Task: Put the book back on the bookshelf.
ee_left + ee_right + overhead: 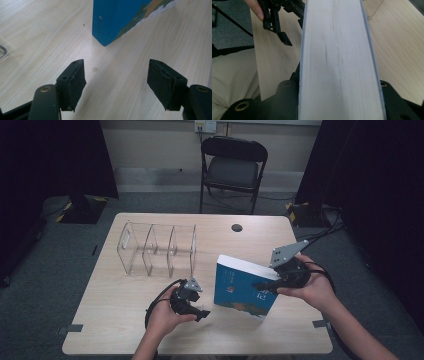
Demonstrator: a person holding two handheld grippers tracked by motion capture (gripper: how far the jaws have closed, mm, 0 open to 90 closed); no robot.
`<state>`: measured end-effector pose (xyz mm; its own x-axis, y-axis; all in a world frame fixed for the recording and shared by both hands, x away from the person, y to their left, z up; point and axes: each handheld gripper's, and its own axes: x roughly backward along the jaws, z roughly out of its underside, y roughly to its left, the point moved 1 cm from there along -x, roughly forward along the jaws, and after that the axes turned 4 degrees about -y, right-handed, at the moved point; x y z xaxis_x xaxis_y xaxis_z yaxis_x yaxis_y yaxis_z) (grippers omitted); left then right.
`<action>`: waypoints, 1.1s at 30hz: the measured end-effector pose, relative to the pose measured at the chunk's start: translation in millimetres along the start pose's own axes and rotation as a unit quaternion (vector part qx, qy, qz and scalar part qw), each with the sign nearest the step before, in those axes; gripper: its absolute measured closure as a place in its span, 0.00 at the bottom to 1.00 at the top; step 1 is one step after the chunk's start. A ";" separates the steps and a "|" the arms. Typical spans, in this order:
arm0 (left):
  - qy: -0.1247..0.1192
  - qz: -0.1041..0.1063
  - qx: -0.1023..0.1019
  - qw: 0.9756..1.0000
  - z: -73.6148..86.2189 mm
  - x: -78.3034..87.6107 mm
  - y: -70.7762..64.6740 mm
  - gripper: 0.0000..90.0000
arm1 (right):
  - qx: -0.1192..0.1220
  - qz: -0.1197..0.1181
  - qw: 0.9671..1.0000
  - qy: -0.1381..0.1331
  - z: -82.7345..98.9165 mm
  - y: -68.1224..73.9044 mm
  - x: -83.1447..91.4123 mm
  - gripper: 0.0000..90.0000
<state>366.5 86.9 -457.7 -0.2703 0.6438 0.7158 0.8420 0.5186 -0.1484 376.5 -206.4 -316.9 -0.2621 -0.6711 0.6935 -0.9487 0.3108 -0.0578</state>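
Observation:
A blue paperback book [240, 287] stands tilted on the light wood table [125, 320], a little right of centre. Its lower corner [110, 25] rests on the wood. My right gripper [270, 287] is shut on the book's right side, and the white page edge [337, 50] runs up between its jaws [339, 100]. My left gripper [200, 312] sits low on the table just left of the book. It is open [116, 80], with bare wood between the pads and the book's corner a short way ahead.
A clear acrylic organizer [157, 249] with three compartments stands at the back left of the table. A black cable hole [236, 227] sits near the far edge. A black folding chair [232, 167] stands behind the table. Dark curtains flank both sides.

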 end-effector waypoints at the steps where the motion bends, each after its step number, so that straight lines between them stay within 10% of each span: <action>1: 0.000 0.003 -0.001 1.000 -0.6 0.2 -0.2 0.34 | -0.001 0.001 1.000 -0.001 0.2 0.0 0.1 0.65; 33: 0.007 -0.009 -0.037 0.999 -50.8 23.1 -0.7 0.35 | -0.043 0.000 0.998 -0.036 21.7 -6.7 6.5 0.52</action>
<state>383.3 72.9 -406.4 -0.2785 0.6264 0.7280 0.8701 0.4855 -0.0849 377.3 -227.4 -327.6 -0.2767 -0.7175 0.6392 -0.9308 0.3655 0.0073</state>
